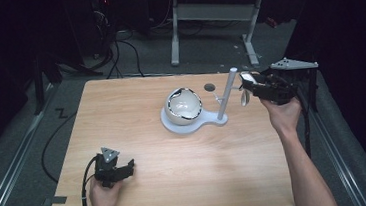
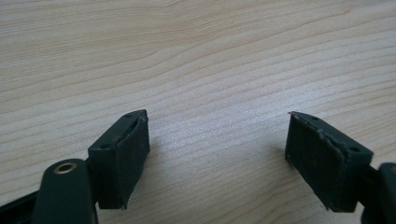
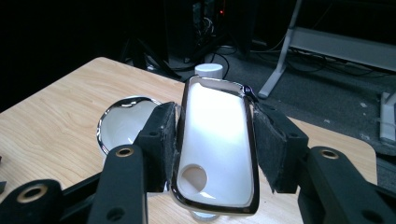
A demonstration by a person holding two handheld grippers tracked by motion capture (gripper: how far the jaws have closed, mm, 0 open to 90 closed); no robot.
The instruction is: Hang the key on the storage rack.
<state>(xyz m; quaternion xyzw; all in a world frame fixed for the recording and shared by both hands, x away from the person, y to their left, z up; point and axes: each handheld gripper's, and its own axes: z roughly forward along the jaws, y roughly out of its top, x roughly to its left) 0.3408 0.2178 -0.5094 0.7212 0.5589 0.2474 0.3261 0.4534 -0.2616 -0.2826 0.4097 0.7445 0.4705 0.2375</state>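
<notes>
Right gripper [image 3: 215, 140]: jaws clamped on a flat white rectangular piece w/ rounded corners, chrome rim and a round hole near its lower end [image 3: 215, 140]. Pads press both long edges; piece stands roughly upright betw. them, hole end down. In high view the right gripper [image 1: 247, 83] is raised at the table's far right, just beside the top of a white upright post [image 1: 227, 91]; the held piece [image 1: 246, 80] is near the post top, contact w/ post can't be told.

Post rises from a white flat stand base [image 1: 193, 124] on the light wood-grain table [image 1: 178, 183]. A white rounded bowl w/ dark chrome rim [image 1: 183, 105] sits on the base's round end, tilted, opening facing up and toward the camera. Small white peg arm [image 1: 216, 97] sticks out of the post partway up. Dark round spot [image 1: 209, 87] on the table behind the bowl, apart from it.

Right gripper view: bowl [image 3: 123, 121] lies beyond the left jaw; post top [image 3: 208, 70] shows just above the held piece.

Left gripper [image 2: 217, 154]: jaws wide apart, nothing betw. them, bare tabletop [image 2: 196, 70] underneath. High view: left gripper [image 1: 116, 170] rests low at the near-left of the table, well apart from the stand
</notes>
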